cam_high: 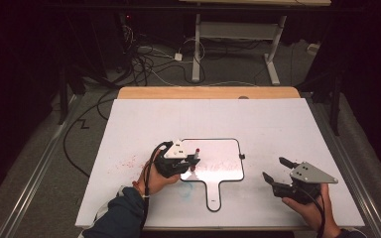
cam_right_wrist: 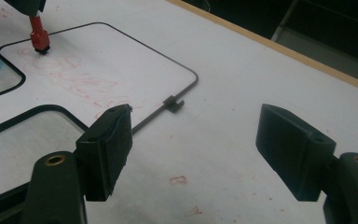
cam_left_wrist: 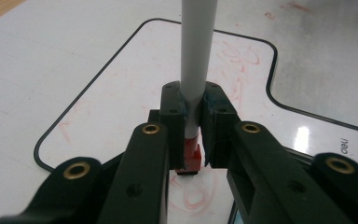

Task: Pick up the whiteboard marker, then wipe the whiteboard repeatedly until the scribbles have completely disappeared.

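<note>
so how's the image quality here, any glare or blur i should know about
High view: the room is dark and only the white table is lit, a little soft and grainy. Left gripper view: ceiling light glares on the whiteboard, and the marker held close up is slightly blurred. Right gripper view: the right gripper is soft at close range; the red scribbles read fairly clearly.

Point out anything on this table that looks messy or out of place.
Red marker smears stain the white table cover left of the paddle-shaped whiteboard, off the board itself. A faint blue smudge sits beside the whiteboard's handle. The board carries half-wiped red scribbles.
</note>
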`<state>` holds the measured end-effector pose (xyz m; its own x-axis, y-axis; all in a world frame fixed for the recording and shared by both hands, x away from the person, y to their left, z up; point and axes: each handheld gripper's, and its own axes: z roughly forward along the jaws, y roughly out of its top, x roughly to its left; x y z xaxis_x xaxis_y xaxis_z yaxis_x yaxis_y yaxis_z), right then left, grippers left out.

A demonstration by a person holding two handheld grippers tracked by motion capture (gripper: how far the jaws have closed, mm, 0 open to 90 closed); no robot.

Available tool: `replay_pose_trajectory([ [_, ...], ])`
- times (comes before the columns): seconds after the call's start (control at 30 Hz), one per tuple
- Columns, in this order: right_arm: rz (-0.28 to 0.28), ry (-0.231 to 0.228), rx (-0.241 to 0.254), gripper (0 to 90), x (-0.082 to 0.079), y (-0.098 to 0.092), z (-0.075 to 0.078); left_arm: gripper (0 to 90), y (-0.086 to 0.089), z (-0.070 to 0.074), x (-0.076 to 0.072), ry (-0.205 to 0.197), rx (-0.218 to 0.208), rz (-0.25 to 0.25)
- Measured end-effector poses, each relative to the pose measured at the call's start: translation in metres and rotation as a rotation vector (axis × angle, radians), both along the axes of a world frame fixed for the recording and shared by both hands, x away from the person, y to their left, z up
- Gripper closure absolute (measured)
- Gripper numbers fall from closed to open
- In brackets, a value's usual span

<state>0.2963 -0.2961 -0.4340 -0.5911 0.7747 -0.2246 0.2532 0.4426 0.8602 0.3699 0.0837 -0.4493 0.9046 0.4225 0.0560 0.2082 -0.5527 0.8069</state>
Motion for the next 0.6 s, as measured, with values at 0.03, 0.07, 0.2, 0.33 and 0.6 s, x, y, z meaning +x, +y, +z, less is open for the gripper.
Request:
replay_pose_trajectory([
  [0.03, 0.0, 0.004, -0.009, 27.7, 0.0, 0.001, -0.001, 78.8, 0.0, -0.002, -0.001, -0.005, -0.012, -0.001],
  [0.07, 0.005, 0.004, -0.013, 27.7, 0.0, 0.001, -0.001, 78.8, 0.0, -0.002, -0.001, -0.005, -0.012, -0.001],
  [0.2, 0.016, -0.002, -0.015, 27.8, 0.0, 0.003, -0.001, 78.8, -0.003, -0.008, -0.002, 0.003, -0.075, -0.01],
  [0.33, 0.024, -0.003, -0.007, 27.9, 0.002, 0.005, -0.001, 78.9, -0.015, -0.011, -0.003, -0.004, -0.104, -0.045],
  [0.6, 0.064, -0.013, -0.042, 27.9, -0.002, 0.008, -0.005, 78.8, -0.027, -0.013, -0.002, -0.028, -0.12, -0.087],
])
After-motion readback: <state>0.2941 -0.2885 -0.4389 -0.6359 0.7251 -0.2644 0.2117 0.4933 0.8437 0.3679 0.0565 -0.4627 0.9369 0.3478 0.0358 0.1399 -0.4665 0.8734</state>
